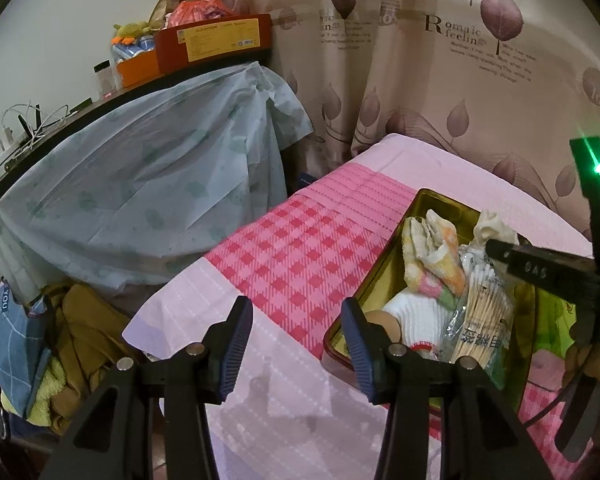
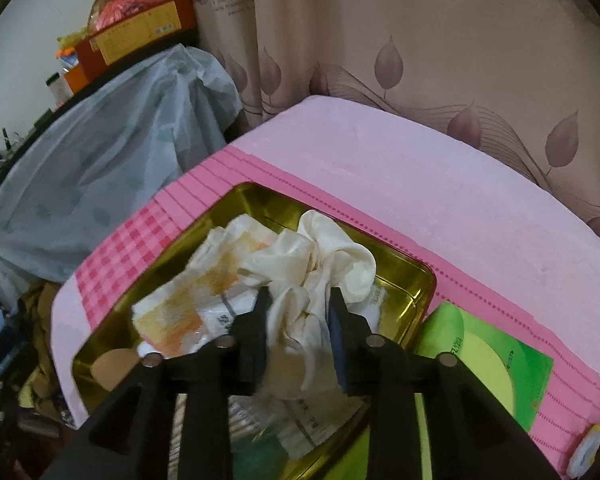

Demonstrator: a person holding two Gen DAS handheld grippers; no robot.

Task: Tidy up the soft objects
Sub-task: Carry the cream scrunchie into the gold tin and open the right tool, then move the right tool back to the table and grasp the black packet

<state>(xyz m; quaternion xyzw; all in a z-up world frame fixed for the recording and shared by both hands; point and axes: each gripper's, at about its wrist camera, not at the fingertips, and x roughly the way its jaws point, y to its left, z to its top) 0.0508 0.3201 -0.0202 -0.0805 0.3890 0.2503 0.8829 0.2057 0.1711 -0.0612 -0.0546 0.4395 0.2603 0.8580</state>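
Mostly done, I'd say: the gold tin (image 2: 416, 276) on the pink cloth-covered table (image 2: 440, 184) already holds a heap of soft things. Through the left wrist camera I see an orange-and-yellow checked cloth (image 1: 432, 248) at its far end, a white knitted piece (image 1: 416, 316) nearer, and a clear packet of sticks (image 1: 484, 316) beside them. Whatever is left to gather I cannot see; the bare table to the left of the tin shows nothing more to collect, and a green packet (image 2: 496, 376) lies just right of the tin, which I doubt counts as soft.

My right gripper (image 2: 300, 312) hangs over the tin with the crumpled cream cloth (image 2: 324, 260) directly under it. The cloth's near folds run up between the two fingers (image 2: 260, 320), while its bulk spreads out beyond the tips, on top of the checked cloth and the packets. The jaws stand apart with slack on both sides, so I read them as released: the pads do not pinch the fabric, which seems to rest on the pile by its own weight. The picture is slightly blurred here, so a light brush against one pad cannot be ruled out.

My left gripper (image 1: 296, 344) is spread wide and empty, hovering over the table just left of the tin's near corner.
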